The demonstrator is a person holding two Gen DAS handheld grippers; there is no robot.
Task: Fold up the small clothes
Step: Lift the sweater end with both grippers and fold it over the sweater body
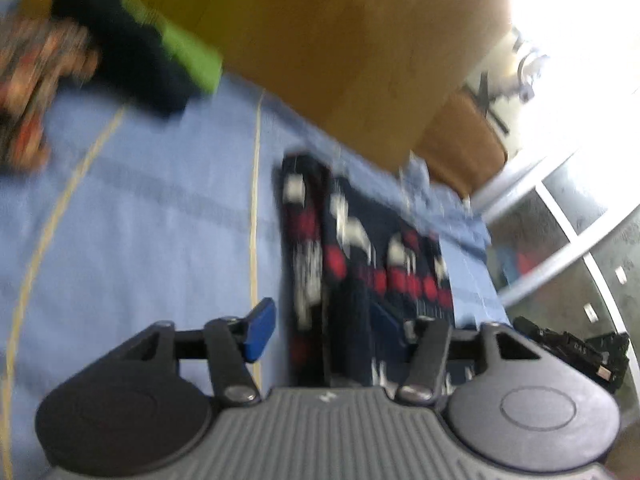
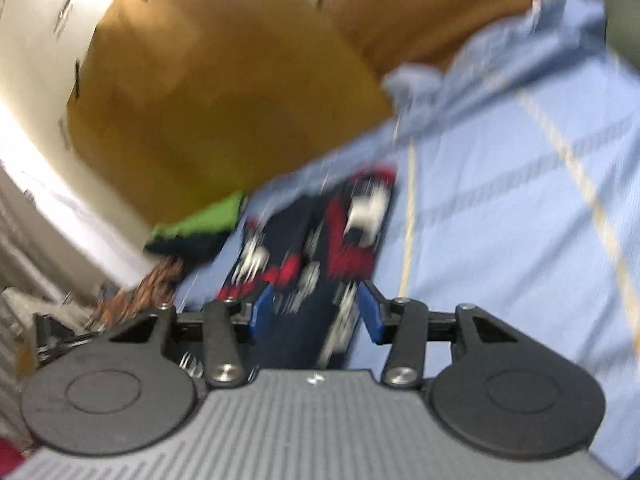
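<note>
A small dark navy garment with red and white pattern lies on a blue bedsheet. My left gripper is open, its jaws wide apart, with the garment's near end between the blue pads. In the right wrist view the same garment runs between the blue pads of my right gripper, which is open and straddles its near end. Both views are motion-blurred.
A green and black garment and a patterned orange-brown cloth lie at the far left of the sheet. A brown wooden headboard borders the bed. The green garment also shows in the right wrist view. A window frame is at right.
</note>
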